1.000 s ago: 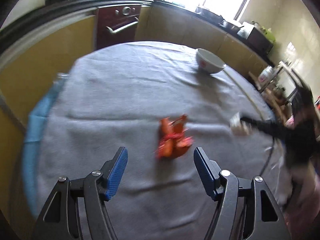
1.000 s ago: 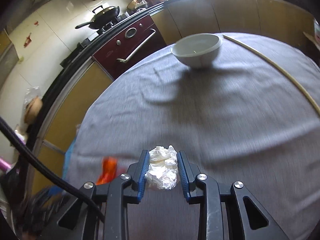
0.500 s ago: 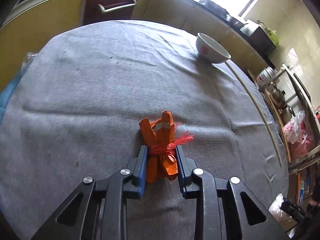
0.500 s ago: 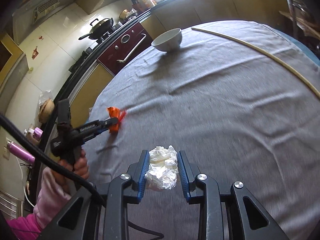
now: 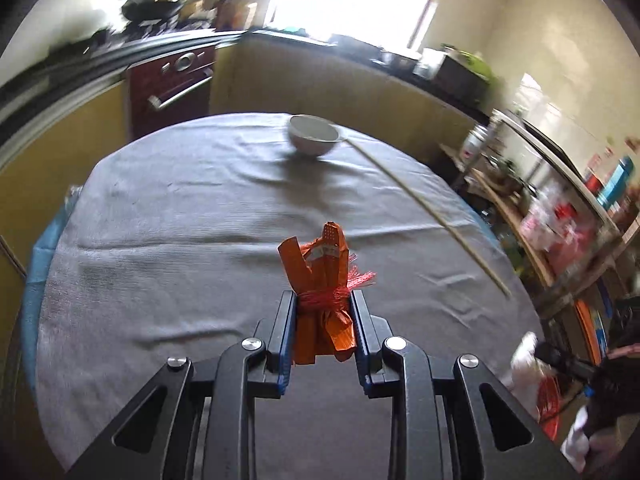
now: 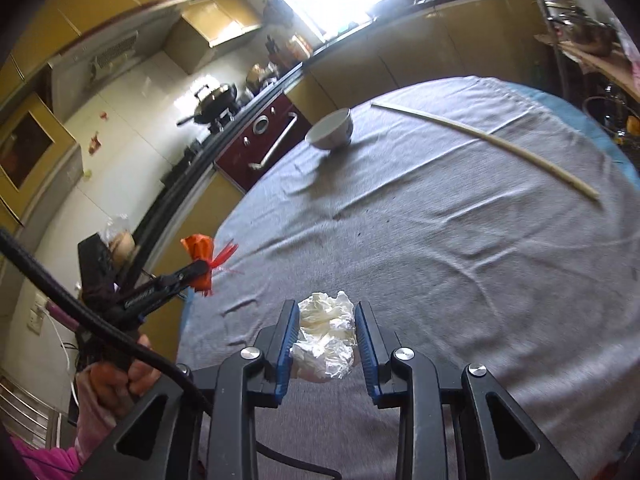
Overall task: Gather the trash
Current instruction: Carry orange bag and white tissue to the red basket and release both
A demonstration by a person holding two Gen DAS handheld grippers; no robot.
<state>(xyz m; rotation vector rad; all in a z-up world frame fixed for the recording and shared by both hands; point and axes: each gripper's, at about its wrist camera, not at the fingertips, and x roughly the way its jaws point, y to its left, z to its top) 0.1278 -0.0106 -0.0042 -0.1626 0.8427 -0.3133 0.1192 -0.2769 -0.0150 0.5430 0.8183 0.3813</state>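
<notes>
Change: since a second ago, the left tongs [image 5: 323, 320] have been closed on the orange wrapper [image 5: 320, 280], which lay loose on the cloth between open pads then; the wrapper has been lifted clear of the counter [image 5: 180, 220].
Left tongs: clenched on the wrapper at its red string tie, top flaps standing above the pads.
Right tongs [image 6: 326, 332]: clenched on a crumpled white paper ball [image 6: 326, 336], held above the grey cloth.
Seen from the right: the wrapper [image 6: 199, 258] is carried at the counter's left edge, a hand [image 6: 120, 372] on the grip below.
Left on the counter: a white bowl [image 5: 314, 135] and a long pale stick [image 5: 428, 208], well apart from both tongs.
Meaning for the task: both scraps appear collected; a bin is probably needed next, none can be made out.
</notes>
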